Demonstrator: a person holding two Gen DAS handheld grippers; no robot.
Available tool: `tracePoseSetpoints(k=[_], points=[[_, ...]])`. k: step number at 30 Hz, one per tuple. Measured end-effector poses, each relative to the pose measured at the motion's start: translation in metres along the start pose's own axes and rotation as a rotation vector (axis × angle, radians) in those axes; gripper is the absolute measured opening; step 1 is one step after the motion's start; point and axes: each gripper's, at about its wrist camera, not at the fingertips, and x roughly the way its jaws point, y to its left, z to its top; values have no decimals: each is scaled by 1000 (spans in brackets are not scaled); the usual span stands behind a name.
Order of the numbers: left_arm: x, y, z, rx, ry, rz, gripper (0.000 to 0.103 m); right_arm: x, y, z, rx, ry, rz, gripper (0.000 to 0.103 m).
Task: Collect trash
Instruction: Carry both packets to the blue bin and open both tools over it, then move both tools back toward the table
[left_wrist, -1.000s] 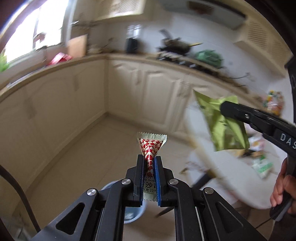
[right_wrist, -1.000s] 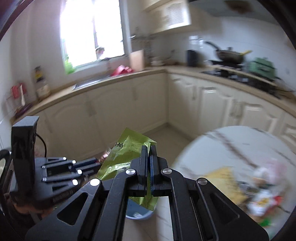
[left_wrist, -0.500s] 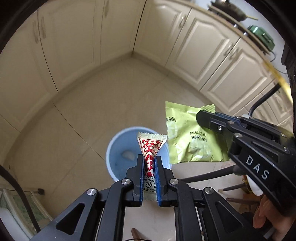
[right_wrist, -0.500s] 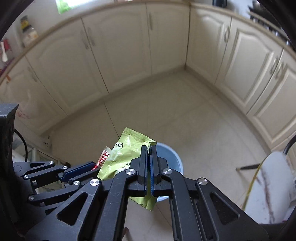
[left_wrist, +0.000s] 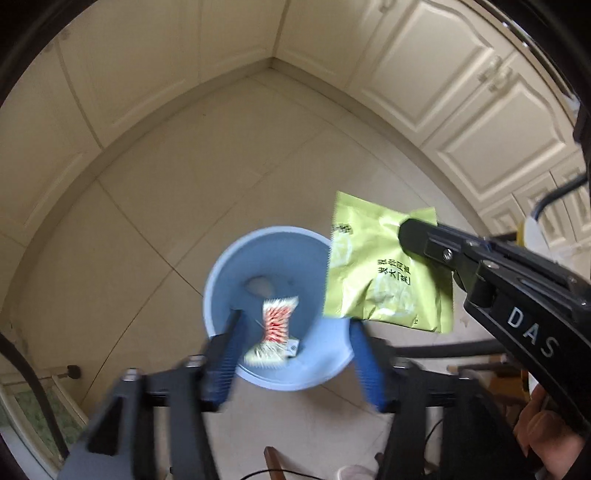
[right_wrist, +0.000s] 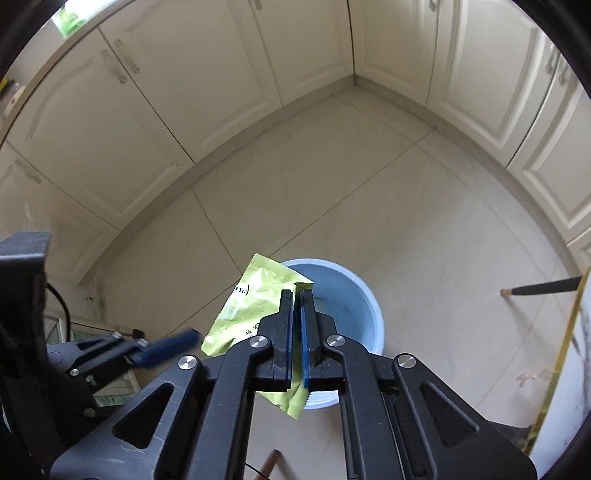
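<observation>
White capitals reading "DAS" stand on the black body of the right tongs (left_wrist: 417, 230), seen side-on from the left wrist camera. Those tongs are clamped on the upper corner of a green foil sachet (left_wrist: 384, 273), which bears dark Chinese characters too small to read surely. In the right wrist view the same green foil sachet (right_wrist: 258, 306) hangs between the closed blue pads, above the left rim of the blue waste bin (right_wrist: 365, 295).

The left tongs (left_wrist: 295, 343) stand apart, their jaws having just been opening, and nothing is pressed between them. The red-and-white checked wrapper (left_wrist: 275, 325) is loose between the spread blue pads, blurred, over the mouth of the blue waste bin (left_wrist: 221, 266). Its print cannot be read. A pale scrap (left_wrist: 258, 286) lies on the bin's bottom. In the right wrist view the left tongs (right_wrist: 162, 347) show at the left edge, with only one blue pad clear.

The bin stands on a floor (left_wrist: 221, 166) of large beige tiles in a kitchen corner, ringed by cream panelled cabinet doors (right_wrist: 184, 74). A dark chair leg (right_wrist: 539, 288) reaches in from the right, beside a white marbled desk edge (right_wrist: 576, 354) with a gold trim. A hand (left_wrist: 546, 443) grips the right tongs' handle at the lower right.
</observation>
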Motion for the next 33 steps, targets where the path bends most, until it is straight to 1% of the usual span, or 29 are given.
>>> tracePoseSetpoints(k=[2,3,4,5,6,7,10,11,12,15,16,17,18,19,20,21,22,23,25,26,27,28,29,30,31,32,33], points=[[-1,6,2,-26,5,-1,58,1,-4,0,18,5,10,12],[-1,10,2,-40,9,4,58,3,-6,1,26,8,22,13],[-1,12,3,-50,8,8,58,6,-7,1,33,11,27,18],[0,14,2,-59,8,7,58,6,-6,0,32,11,20,29],[3,12,-5,-67,7,11,58,8,-6,1,29,12,15,35],[1,13,-5,-74,6,17,58,8,-5,1,27,10,12,38],[-15,19,-20,-88,-12,35,58,5,-3,0,33,8,10,39],[-26,19,-23,-97,-34,42,58,-1,-3,-2,31,1,1,40],[-32,16,-33,-100,-57,49,58,-6,0,-2,28,-7,1,40],[-80,8,-38,-111,-184,95,58,-40,6,-3,17,-73,0,43],[-95,5,-39,-111,-221,103,58,-56,10,-3,7,-111,-4,46],[-119,-1,-42,-113,-280,116,58,-75,13,-4,-1,-153,-6,50],[-133,-5,-44,-110,-317,127,58,-91,17,-5,-9,-186,-6,53],[-155,-12,-49,-100,-367,142,58,-116,23,-7,-29,-241,-3,58],[-173,-20,-53,-96,-409,154,59,-140,29,-10,-48,-294,-8,60],[-197,-30,-61,-85,-468,165,64,-160,34,-12,-62,-339,-14,62],[-214,-39,-65,-73,-507,170,68,-179,38,-16,-72,-380,-13,67],[-234,-50,-72,-58,-555,176,69,-204,43,-21,-81,-430,-7,77],[-264,-73,-87,-37,-630,178,71,-249,51,-33,-97,-516,-10,87],[-282,-87,-97,-31,-679,181,73,-273,54,-41,-104,-562,-21,88],[-295,-102,-108,-18,-715,179,77,-297,56,-50,-111,-604,-34,88],[-306,-112,-116,-3,-747,170,79,-321,58,-60,-118,-652,-39,90],[-323,-126,-126,14,-792,161,80,-344,59,-69,-120,-691,-56,97],[-328,-138,-135,25,-813,157,85,-363,60,-78,-121,-725,-71,102],[-340,-152,-146,41,-841,148,89,-381,62,-85,-122,-762,-82,103],[-354,-166,-156,54,-879,139,90,-404,61,-96,-122,-804,-97,103],[-358,-172,-171,66,-909,132,92,-427,60,-108,-122,-843,-114,103]])
